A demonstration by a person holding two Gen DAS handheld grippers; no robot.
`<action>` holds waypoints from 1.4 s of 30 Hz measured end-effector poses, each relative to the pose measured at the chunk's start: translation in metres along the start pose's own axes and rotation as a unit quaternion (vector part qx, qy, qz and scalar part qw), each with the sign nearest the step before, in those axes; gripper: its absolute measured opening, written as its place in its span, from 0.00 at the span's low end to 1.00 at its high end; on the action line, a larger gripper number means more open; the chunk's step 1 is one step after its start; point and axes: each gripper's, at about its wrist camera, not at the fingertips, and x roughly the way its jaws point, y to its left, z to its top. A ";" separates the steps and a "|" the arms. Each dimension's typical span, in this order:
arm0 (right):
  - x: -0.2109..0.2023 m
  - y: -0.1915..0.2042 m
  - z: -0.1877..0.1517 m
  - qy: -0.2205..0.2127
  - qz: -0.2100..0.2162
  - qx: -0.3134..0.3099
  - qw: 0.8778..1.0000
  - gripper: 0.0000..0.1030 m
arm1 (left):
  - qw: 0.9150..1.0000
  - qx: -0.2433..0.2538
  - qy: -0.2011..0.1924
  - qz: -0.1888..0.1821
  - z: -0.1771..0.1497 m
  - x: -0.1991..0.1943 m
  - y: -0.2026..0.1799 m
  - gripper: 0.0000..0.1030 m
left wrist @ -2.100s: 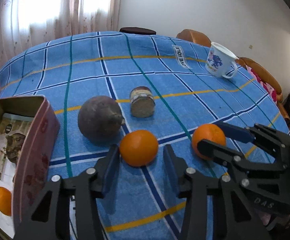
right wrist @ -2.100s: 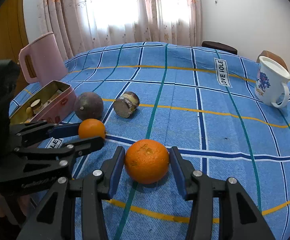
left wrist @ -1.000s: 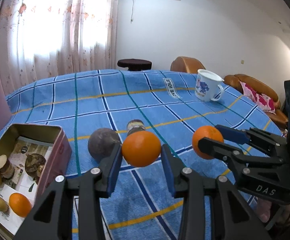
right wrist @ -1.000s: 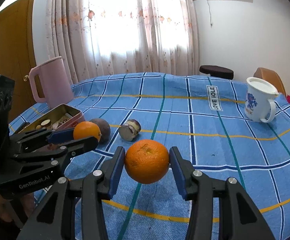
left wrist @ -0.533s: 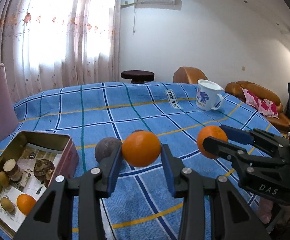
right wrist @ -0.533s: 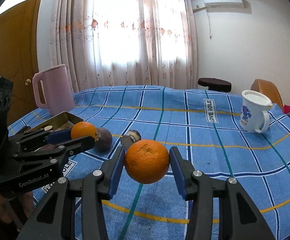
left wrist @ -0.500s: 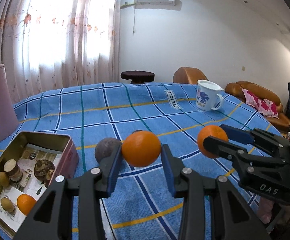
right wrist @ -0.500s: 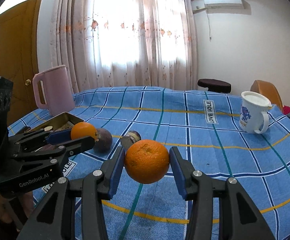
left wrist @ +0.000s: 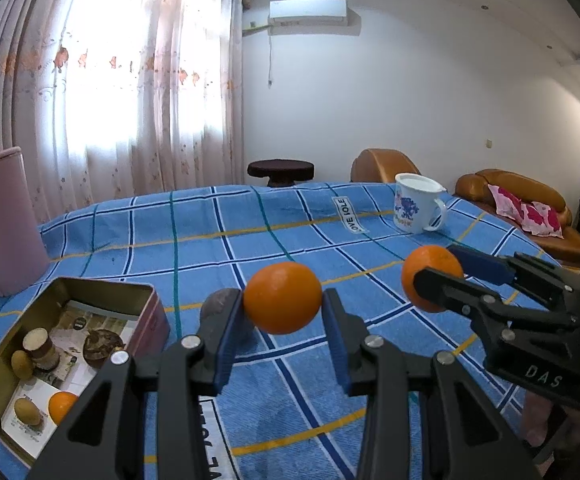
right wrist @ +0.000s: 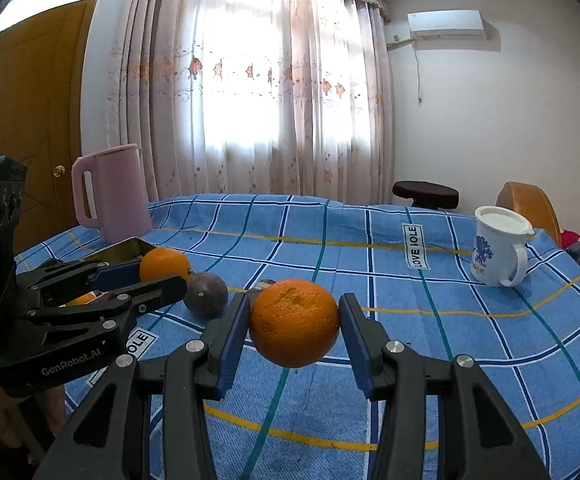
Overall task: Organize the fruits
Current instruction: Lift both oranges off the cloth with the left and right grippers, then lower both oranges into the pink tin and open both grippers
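My left gripper is shut on an orange and holds it above the table. My right gripper is shut on a second orange, also lifted; it shows in the left wrist view. An open pink tin box sits at the left and holds an orange and several small brown items. A dark purple fruit lies on the blue checked cloth beside the box.
A pink jug stands at the far left of the table. A white mug stands at the far right. A small jar lies behind my right orange. Chairs and a sofa lie beyond the table.
Both grippers have risen with their oranges, lifting them off the cloth; the table now looks lower and more of the room shows.
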 end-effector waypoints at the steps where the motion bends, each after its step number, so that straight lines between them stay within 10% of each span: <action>1: -0.001 0.001 0.000 -0.002 -0.001 -0.001 1.000 0.46 | 1.000 0.000 -0.002 0.001 0.000 -0.001 0.000 0.40; 30: -0.013 0.013 0.001 -0.036 -0.028 -0.035 0.998 0.46 | 0.999 0.000 -0.036 0.017 -0.004 -0.021 0.006 0.40; 42: 0.014 0.062 0.025 -0.018 0.031 -0.058 0.998 0.47 | 0.998 -0.039 -0.029 0.047 -0.006 -0.035 0.055 0.40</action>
